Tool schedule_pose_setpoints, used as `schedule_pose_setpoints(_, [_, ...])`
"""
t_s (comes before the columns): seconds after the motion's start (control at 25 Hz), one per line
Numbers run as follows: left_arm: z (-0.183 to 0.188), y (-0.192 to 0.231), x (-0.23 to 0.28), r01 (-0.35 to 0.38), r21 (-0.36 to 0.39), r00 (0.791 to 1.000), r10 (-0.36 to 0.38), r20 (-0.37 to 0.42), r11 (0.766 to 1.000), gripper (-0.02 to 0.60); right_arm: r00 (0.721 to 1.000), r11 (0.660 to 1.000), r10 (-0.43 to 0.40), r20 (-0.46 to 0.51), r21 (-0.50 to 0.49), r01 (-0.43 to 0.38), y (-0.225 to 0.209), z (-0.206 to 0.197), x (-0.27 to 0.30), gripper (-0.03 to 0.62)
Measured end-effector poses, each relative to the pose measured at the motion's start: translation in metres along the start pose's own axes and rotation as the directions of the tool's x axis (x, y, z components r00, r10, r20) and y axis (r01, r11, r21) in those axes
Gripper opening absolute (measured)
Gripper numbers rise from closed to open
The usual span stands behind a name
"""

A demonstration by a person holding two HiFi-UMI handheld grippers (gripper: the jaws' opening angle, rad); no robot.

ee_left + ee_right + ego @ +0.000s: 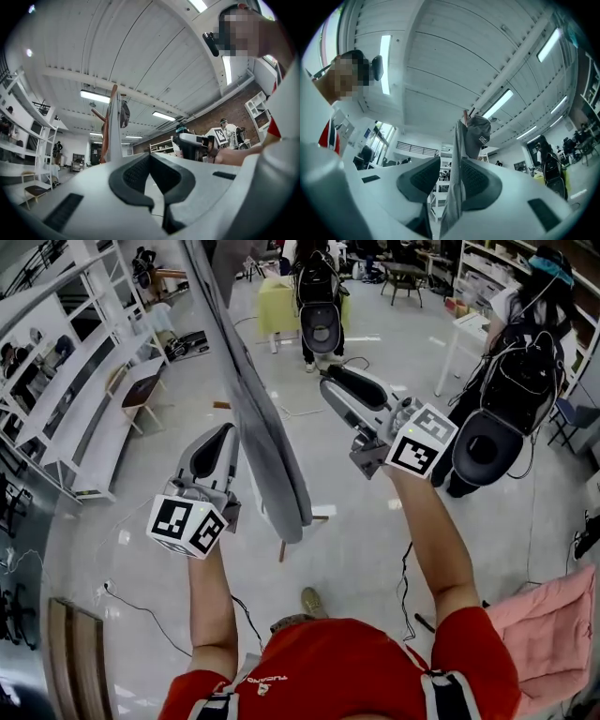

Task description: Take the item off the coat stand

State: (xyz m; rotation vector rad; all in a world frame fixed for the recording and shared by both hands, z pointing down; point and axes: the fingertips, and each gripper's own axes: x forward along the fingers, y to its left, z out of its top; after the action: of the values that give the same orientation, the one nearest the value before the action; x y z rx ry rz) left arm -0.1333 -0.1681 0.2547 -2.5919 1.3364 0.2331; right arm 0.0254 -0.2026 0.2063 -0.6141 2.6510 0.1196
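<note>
Your right tool (450, 161) stands spread. The long grey fabric garment (454, 197) hangs down through the gap and lies against one pad while the other pad is clear of it, so nothing is pinched. Your left tool (150, 157) is pressed together on nothing, just beside the same drape on its far side.

The garment hangs from the top of the red-brown wooden coat stand (114, 90), and I take it to be the item to remove. Expect it to be light, limp and a little slippery; a single thin layer may slide out of the pads. Gather a fold and take hold high, near the peg. Lift upward to clear the peg, because a downward tug could tip the stand.

A dark grey cap with white lettering (479, 136) sits on the stand's top, touching or just beside the garment, and could come away with it.

Further out:
- A thin black cable (141, 607) trails over the floor by your feet.
- A person with a black backpack rig (511, 381) stands near your right.
- White open shelving (84, 399) is well apart on the left.
- A pink padded cloth (548, 634) lies low on the right.
</note>
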Motion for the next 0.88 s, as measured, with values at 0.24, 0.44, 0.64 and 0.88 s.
schedule_pose_setpoints(0.24, [0.004,0.07,0.034,-0.009,0.0,1.0,0.009,0.016,1.0,0.009,1.0,0.999,0.007,0.031,0.038,-0.008,-0.079,0.029,0.077,0.218])
schedule_pose_setpoints(0.44, [-0.006,0.124,0.054,0.003,0.005,1.0,-0.003,0.009,1.0,0.009,0.997,0.999,0.038,0.069,0.02,-0.039,-0.13,0.057,0.14,0.25])
schedule_pose_setpoints(0.64, [-0.011,0.157,0.068,-0.011,0.011,1.0,0.011,0.007,1.0,0.009,0.987,0.991,0.129,0.099,-0.035,-0.126,-0.158,0.079,0.191,0.262])
schedule_pose_setpoints(0.88, [-0.01,0.182,0.085,-0.054,0.03,0.998,0.054,-0.014,0.998,0.009,0.971,0.982,0.188,0.149,-0.022,-0.187,-0.211,0.115,0.25,0.291])
